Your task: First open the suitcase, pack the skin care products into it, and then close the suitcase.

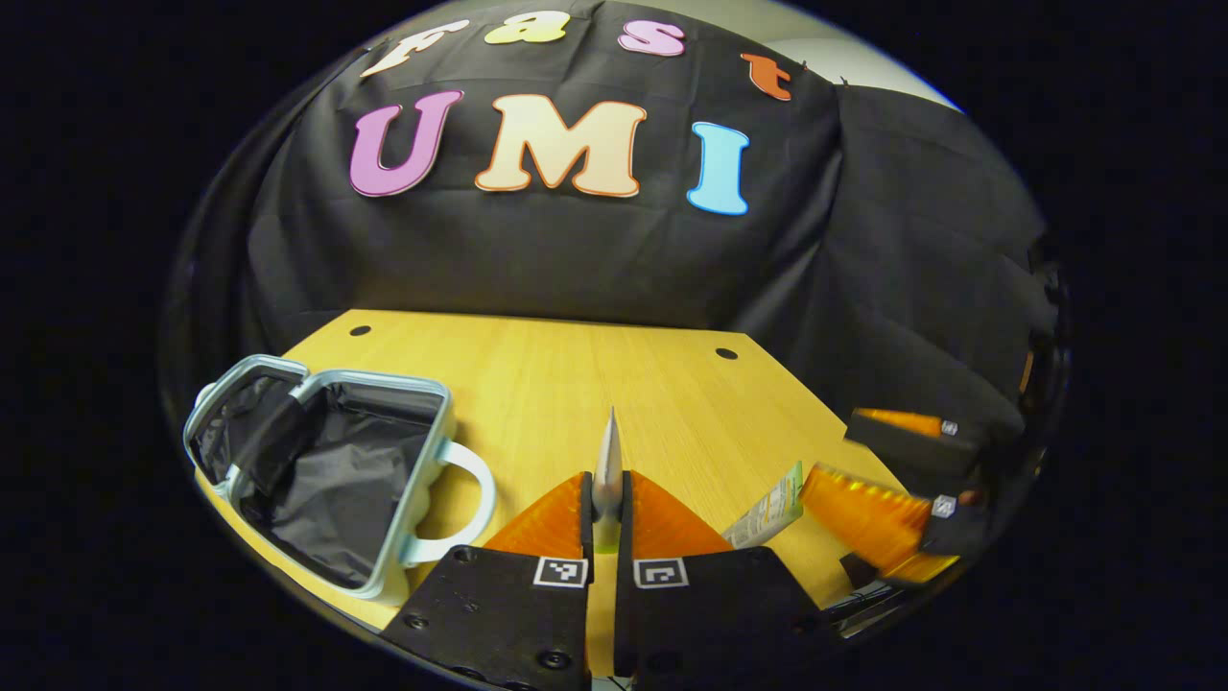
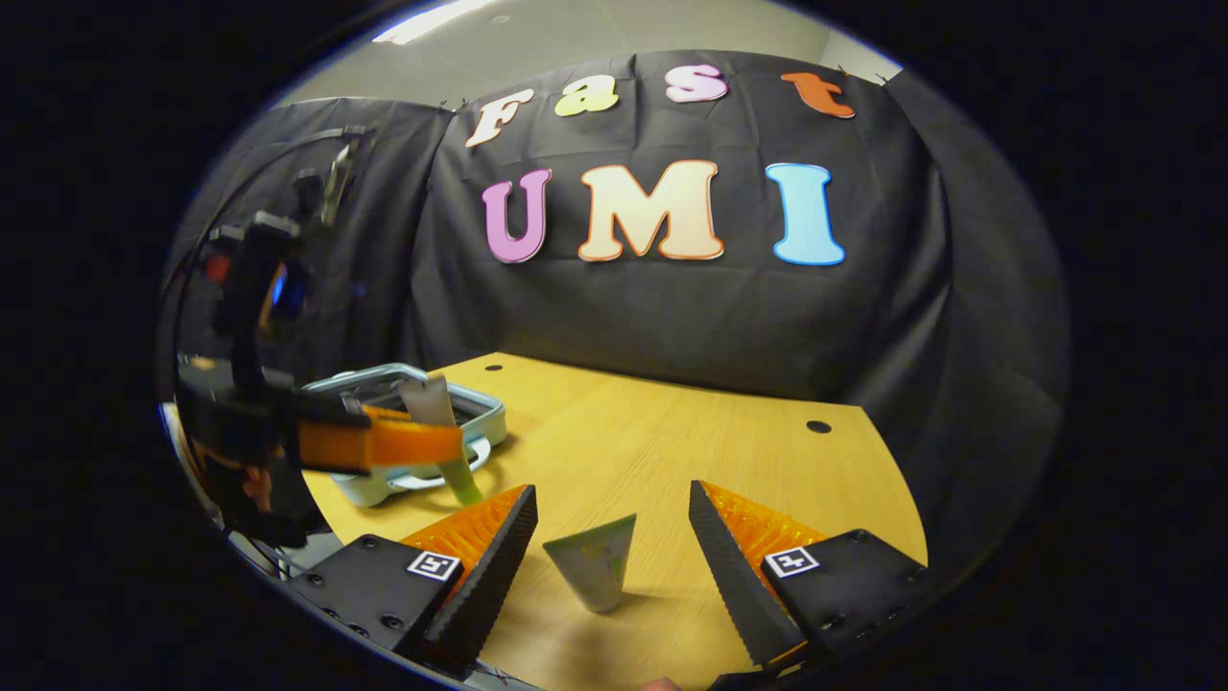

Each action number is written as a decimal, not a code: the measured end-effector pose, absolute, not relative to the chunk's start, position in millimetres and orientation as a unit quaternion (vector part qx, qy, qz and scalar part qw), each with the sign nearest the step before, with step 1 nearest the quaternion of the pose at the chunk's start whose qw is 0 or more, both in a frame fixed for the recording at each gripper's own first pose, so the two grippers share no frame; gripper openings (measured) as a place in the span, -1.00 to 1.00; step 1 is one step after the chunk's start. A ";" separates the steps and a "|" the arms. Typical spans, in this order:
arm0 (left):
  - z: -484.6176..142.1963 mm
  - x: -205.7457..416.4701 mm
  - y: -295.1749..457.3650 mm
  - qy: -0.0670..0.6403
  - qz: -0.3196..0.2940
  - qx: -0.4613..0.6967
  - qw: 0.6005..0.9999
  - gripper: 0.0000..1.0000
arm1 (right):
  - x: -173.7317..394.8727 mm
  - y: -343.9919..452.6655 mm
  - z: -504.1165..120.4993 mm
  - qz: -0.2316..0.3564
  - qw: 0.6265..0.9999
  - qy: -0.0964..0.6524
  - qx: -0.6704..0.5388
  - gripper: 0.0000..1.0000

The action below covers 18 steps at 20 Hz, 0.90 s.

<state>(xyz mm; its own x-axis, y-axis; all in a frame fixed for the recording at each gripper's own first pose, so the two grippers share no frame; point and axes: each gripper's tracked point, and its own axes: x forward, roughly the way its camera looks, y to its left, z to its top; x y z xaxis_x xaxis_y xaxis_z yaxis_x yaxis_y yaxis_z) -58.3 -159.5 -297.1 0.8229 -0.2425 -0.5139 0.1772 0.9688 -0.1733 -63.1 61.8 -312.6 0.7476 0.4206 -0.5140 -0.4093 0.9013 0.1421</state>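
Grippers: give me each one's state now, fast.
Left gripper: shut on a skin care tube, beside the open suitcase.
Right gripper: open, fingers either side of a second tube standing on the table, not gripping.

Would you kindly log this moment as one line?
suitcase: open | left gripper: shut on tube | right gripper: open, second tube between fingers

On the desk (image 1: 537,384), the open suitcase (image 1: 326,480) lies to my left. My left hand-held gripper (image 1: 607,480) holds one tube (image 1: 608,470) just right of it. A second tube (image 2: 595,571) stands between my right hand-held gripper's (image 2: 609,537) spread fingers.
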 end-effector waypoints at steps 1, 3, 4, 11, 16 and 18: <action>-290.6 -59.6 -152.1 0.273 -0.102 -0.055 0.955 -0.94 | -67.2 64.6 -323.9 0.227 0.931 0.286 0.006 0.98; -278.9 -64.8 -139.6 0.269 -0.088 -0.048 0.958 -0.94 | -73.1 68.2 -346.7 0.232 0.924 0.303 0.000 0.98; -273.6 -67.6 -134.5 0.267 -0.081 -0.048 0.959 -0.94 | -75.1 69.0 -357.2 0.233 0.922 0.310 -0.005 0.98; -248.0 -84.9 -96.9 0.263 -0.035 -0.044 0.963 -0.94 | -88.0 73.1 -409.2 0.239 0.898 0.370 -0.018 0.32; -244.3 -94.1 -52.0 0.274 0.017 -0.041 0.961 -0.94 | -79.4 88.3 -405.8 0.245 0.890 0.384 -0.013 -0.37; -245.3 -92.3 -32.1 0.286 0.030 -0.031 0.957 -0.94 | -74.5 97.8 -393.8 0.247 0.889 0.386 0.006 -0.34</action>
<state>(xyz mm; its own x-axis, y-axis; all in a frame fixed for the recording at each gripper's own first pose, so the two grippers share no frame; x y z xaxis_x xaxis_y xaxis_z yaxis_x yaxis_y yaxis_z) -92.3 -32.1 -245.3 0.8351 0.0398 -0.5487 -0.0751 0.9963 -0.0420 -74.5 97.8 -393.8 0.5799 0.4440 -0.6831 -0.4355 0.8775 0.2007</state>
